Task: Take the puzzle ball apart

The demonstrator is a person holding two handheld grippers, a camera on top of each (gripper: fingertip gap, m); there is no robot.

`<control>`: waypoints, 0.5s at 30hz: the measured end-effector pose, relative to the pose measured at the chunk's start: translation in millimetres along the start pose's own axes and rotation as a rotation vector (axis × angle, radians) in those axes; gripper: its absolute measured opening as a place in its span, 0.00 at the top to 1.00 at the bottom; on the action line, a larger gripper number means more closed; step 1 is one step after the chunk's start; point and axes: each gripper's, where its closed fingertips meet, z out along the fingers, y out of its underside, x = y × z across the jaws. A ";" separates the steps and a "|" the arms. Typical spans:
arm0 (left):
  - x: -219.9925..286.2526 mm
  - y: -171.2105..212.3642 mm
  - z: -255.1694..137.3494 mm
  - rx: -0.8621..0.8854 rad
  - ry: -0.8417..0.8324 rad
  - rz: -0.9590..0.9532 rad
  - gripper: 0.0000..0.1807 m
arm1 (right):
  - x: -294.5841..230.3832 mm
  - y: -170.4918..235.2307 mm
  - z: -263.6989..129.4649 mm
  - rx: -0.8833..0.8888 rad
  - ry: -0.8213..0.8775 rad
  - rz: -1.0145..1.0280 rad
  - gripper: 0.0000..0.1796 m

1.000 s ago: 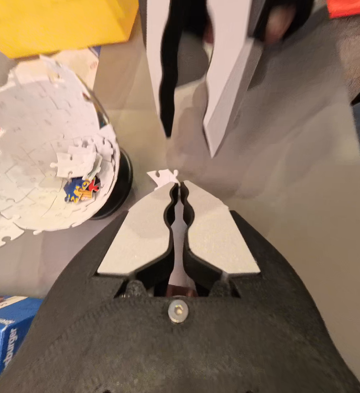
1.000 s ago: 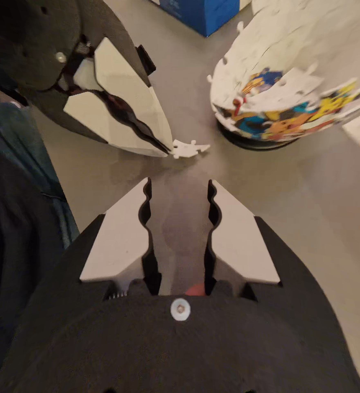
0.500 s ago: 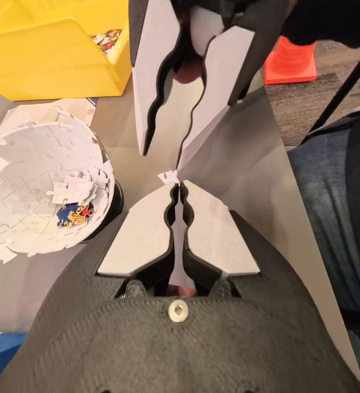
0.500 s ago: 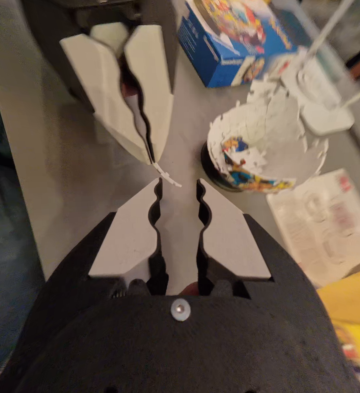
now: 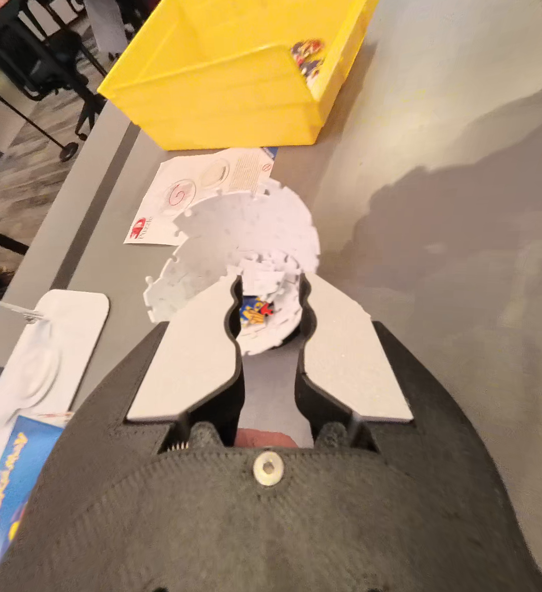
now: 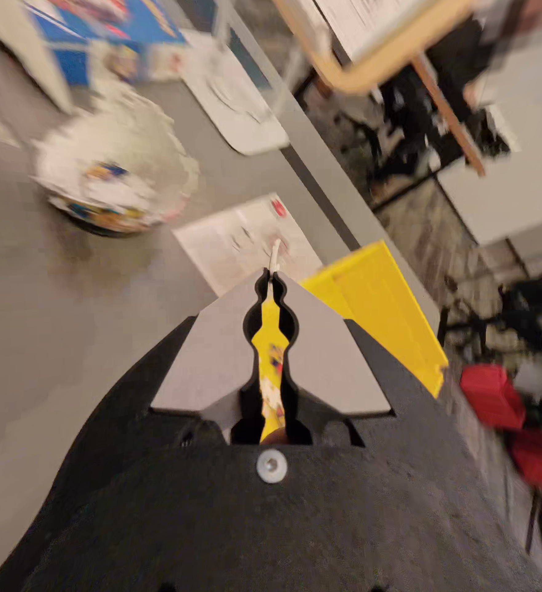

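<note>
- The grey table (image 5: 439,160) carries everything; ahead of your left gripper (image 5: 269,282) and beyond the ball sits the yellow bin (image 5: 218,96), with coloured pieces already lying in its far corner, so part of the job looks done.
- The puzzle ball (image 5: 247,230) stands just in front of your left gripper's tips: only an open lower shell is left, top gone, jagged rim, a few loose pieces in its bottom. A good share still has to come apart.
- A printed sheet (image 5: 180,198) lies flat behind the ball, touching the bin's side or nearly so.
- Your left gripper is released, jaws apart, nothing between them, aimed at the shell.
- Your right gripper (image 6: 271,275) is clenched on a thin white puzzle piece (image 6: 275,256) sticking out past its tips, with the bin right below and ahead; the ball is off to its left, blurred.
- Judging by that, dropping this piece comes next.
</note>
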 end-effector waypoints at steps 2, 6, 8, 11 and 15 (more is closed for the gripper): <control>-7.2 2.1 10.1 -0.034 -0.004 0.016 0.83 | 31.5 38.5 9.0 -0.140 0.051 0.081 0.84; -7.4 20.2 35.7 -0.211 0.032 0.150 0.83 | 45.4 80.2 18.9 -0.275 0.073 0.113 0.74; -6.3 24.8 46.2 -0.270 0.053 0.177 0.85 | 42.2 77.3 19.7 -0.249 0.072 0.116 0.77; -0.8 32.0 58.2 -0.334 0.111 0.195 0.91 | 38.4 75.0 20.1 -0.229 0.072 0.130 0.79; 1.1 34.0 62.7 -0.334 0.130 0.171 1.00 | 36.6 64.5 15.1 -0.179 0.074 0.146 0.82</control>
